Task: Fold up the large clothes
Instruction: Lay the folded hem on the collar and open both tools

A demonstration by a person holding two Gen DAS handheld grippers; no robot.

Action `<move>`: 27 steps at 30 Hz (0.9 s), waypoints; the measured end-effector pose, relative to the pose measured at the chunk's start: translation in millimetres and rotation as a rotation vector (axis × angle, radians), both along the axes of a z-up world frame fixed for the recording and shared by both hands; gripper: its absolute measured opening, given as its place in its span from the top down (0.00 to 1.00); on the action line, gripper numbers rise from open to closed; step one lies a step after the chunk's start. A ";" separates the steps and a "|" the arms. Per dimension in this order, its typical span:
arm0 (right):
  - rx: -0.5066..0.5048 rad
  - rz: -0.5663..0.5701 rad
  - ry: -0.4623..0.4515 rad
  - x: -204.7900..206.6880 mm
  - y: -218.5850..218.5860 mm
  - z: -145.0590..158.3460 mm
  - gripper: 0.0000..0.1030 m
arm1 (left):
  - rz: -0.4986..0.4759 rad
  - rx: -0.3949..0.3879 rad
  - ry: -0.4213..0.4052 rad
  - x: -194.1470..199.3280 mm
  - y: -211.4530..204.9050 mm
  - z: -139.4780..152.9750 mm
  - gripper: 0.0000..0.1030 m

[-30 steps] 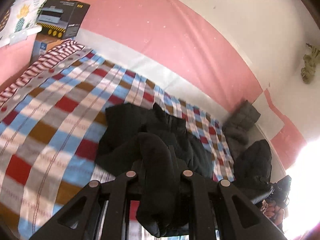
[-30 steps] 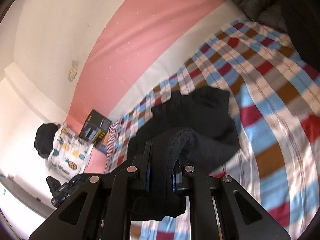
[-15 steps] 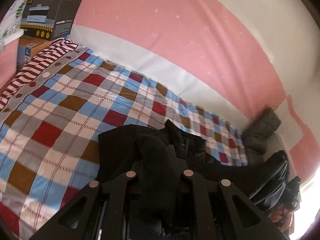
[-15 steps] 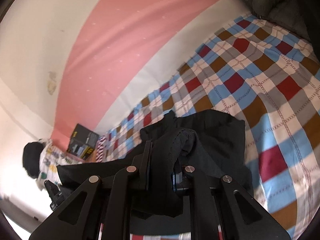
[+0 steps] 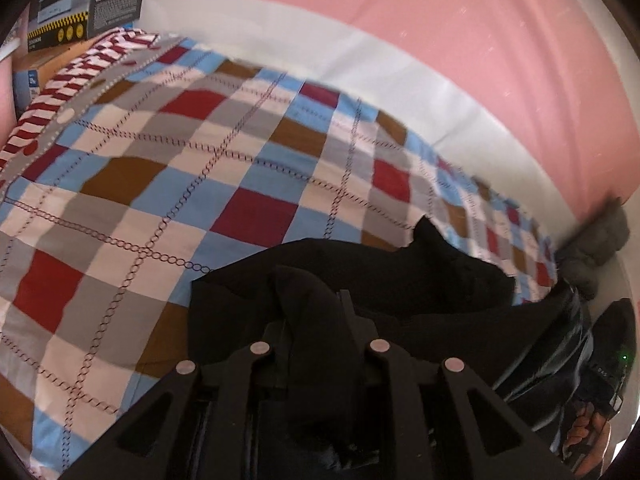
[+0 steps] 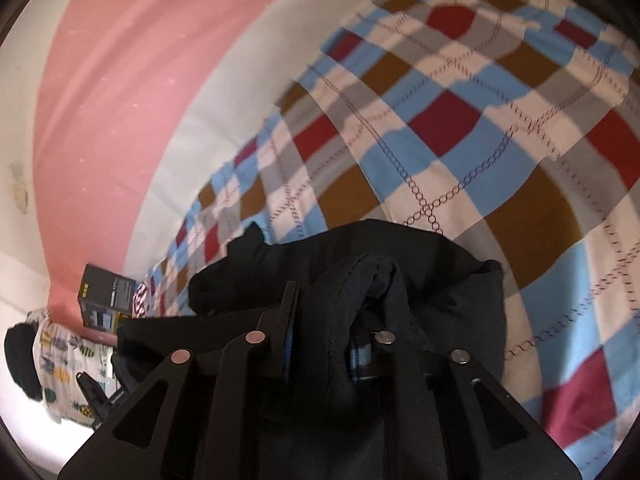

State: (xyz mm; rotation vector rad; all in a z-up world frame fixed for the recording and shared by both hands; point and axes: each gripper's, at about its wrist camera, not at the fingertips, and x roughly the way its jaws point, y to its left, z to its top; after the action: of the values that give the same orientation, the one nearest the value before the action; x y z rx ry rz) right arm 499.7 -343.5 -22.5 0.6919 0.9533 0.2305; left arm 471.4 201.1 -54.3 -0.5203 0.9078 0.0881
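A large black garment [image 5: 400, 280] lies on the checked bedspread [image 5: 200, 168], stretched between both grippers. My left gripper [image 5: 312, 320] is shut on a bunched edge of it, low over the bed. My right gripper [image 6: 324, 320] is shut on another bunched edge of the same garment [image 6: 400, 264]. The cloth hides most of both pairs of fingers. The garment's far part rests on the bedspread [image 6: 480, 140]. In the left wrist view the right gripper and the hand holding it [image 5: 592, 432] show at the lower right.
A pink and white wall [image 5: 400, 40] runs behind the bed. A black box [image 5: 80, 4] and a red striped cloth [image 5: 80, 72] sit at the bed's far left. A grey padded garment [image 5: 600, 236] lies at the right end. A pineapple-print pillow [image 6: 64, 360] lies beside the bed.
Both grippers have moved down and closer to the bed with the black garment still held. The garment now lies lower and more spread between them.
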 end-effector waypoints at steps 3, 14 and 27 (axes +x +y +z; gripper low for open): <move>0.005 0.004 0.019 8.1 0.7 -7.2 0.71 | -0.013 -0.003 0.049 14.4 -1.7 -7.6 0.77; -0.055 0.036 -0.227 -18.8 -11.4 62.2 0.24 | 0.023 -0.139 -0.125 -12.4 31.8 45.1 0.34; -0.191 0.111 -0.078 10.0 3.4 -5.3 0.72 | -0.111 0.019 0.076 21.1 9.2 -23.5 0.54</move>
State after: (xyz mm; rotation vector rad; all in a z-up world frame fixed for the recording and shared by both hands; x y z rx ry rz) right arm 509.7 -340.2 -27.8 0.4523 0.9263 0.2593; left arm 492.5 210.3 -77.7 -0.4504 1.0079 0.0154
